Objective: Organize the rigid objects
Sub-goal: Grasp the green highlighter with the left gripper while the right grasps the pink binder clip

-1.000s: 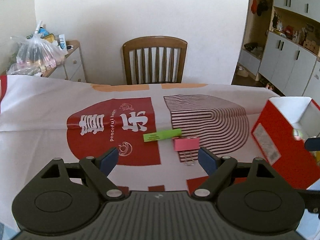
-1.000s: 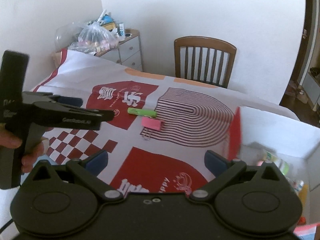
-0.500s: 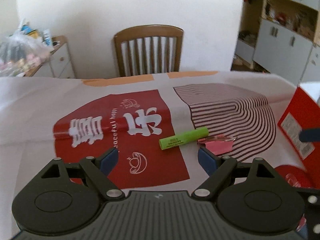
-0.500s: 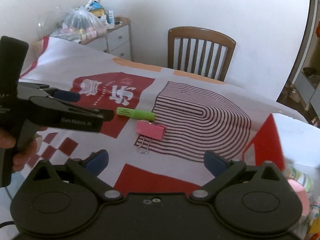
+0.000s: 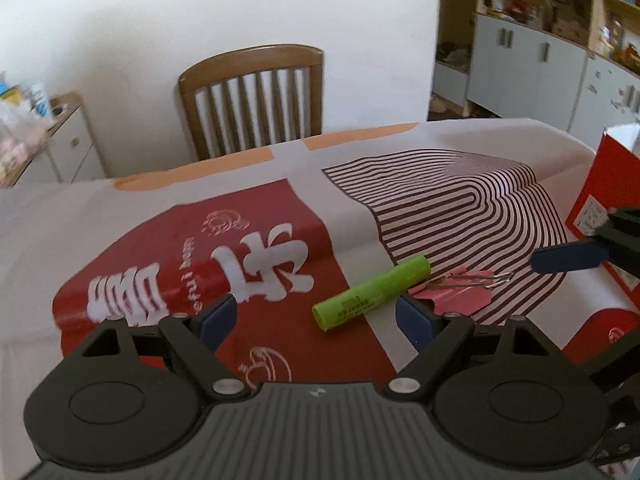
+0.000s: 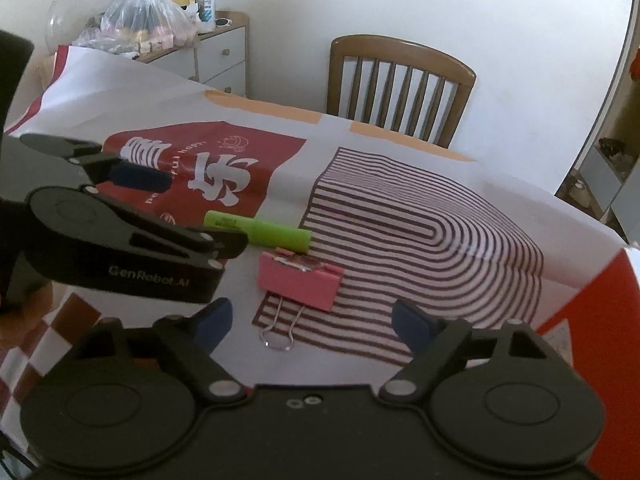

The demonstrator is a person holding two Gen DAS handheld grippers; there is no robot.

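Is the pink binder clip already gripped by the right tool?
No, the pink binder clip lies flat on the tablecloth ahead of the right tool, whose closing jaws do not touch it.

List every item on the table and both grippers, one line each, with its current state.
Green tube: lying flat on the tablecloth, untouched.
Pink binder clip: lying flat beside the tube, wire handles folded out, ungripped.
Red box: upright at the table's edge, top open.
Left gripper: open, empty.
Right gripper: closing, nothing between its fingers.

A wooden chair [image 5: 256,96] stands against a white wall [image 5: 240,4], cabinets [image 5: 532,60] nearby.
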